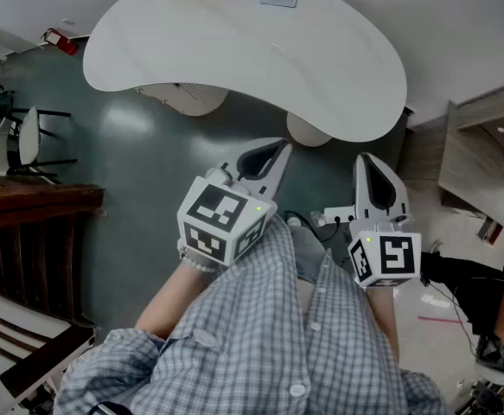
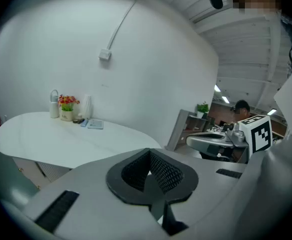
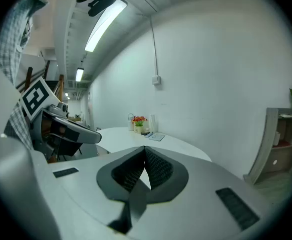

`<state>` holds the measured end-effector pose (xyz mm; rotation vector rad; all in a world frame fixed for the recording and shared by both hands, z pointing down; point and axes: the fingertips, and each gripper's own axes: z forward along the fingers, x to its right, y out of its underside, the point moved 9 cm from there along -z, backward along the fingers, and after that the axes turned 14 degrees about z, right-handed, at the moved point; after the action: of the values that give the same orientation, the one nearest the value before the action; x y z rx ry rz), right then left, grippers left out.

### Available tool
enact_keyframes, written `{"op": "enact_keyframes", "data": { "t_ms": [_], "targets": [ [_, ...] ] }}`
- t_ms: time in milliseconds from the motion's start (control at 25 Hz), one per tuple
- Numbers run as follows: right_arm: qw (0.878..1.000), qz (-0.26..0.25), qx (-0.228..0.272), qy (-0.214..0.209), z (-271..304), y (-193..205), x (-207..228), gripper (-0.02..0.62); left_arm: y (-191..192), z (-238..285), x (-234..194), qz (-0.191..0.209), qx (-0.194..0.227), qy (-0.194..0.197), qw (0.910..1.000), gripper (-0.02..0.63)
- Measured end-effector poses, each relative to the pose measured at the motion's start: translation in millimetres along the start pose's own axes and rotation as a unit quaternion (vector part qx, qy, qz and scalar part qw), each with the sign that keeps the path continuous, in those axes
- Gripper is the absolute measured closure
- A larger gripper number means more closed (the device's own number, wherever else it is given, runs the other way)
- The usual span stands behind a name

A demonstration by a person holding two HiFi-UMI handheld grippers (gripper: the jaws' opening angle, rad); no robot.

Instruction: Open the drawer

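No drawer front shows plainly in any view. In the head view my left gripper [image 1: 277,151] and right gripper [image 1: 366,162] hang side by side over the dark floor, just short of the white curved table [image 1: 321,67]. Both point toward the table, slightly downward. In the left gripper view the jaws [image 2: 149,178] are shut with nothing between the ribbed pads. The right gripper's jaws [image 3: 144,173] are likewise shut and empty. Each gripper view catches the other gripper: the right one [image 2: 218,143] and the left one [image 3: 68,129].
On the table's far end stand a flower pot [image 2: 66,109], a bottle [image 2: 53,104] and a booklet [image 2: 94,125]. The table's ribbed base [image 1: 187,98] stands beneath. A wooden shelf unit [image 1: 485,154] is at the right, dark chairs [image 1: 27,141] at the left. A person [image 2: 242,107] sits far off.
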<state>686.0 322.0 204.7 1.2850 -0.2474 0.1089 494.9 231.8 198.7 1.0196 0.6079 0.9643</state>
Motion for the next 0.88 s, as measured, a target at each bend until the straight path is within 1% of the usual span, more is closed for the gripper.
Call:
{"op": "enact_keyframes", "data": {
  "t_ms": [400, 560, 720, 880],
  "targets": [
    [1.000, 0.007, -0.006, 0.002, -11.6, 6.9, -0.6, 0.586, 4.5, -7.3, 9.0, -0.006, -0.001, -0.005, 1.0000, 0.601],
    [1.000, 0.014, -0.009, -0.001, -15.0, 10.9, 3.4, 0.586, 7.9, -10.4, 15.1, -0.011, 0.000, -0.016, 0.9998, 0.601],
    [1.000, 0.011, -0.021, -0.020, -12.2, 14.9, 4.3, 0.586, 14.4, -18.7, 18.9, -0.029, 0.000, -0.044, 0.9986, 0.601],
    [0.997, 0.000, -0.038, -0.066, -2.3, 19.2, -1.1, 0.586, 27.5, -37.2, 24.4, -0.053, -0.004, -0.089, 0.9946, 0.601]
  ]
}}
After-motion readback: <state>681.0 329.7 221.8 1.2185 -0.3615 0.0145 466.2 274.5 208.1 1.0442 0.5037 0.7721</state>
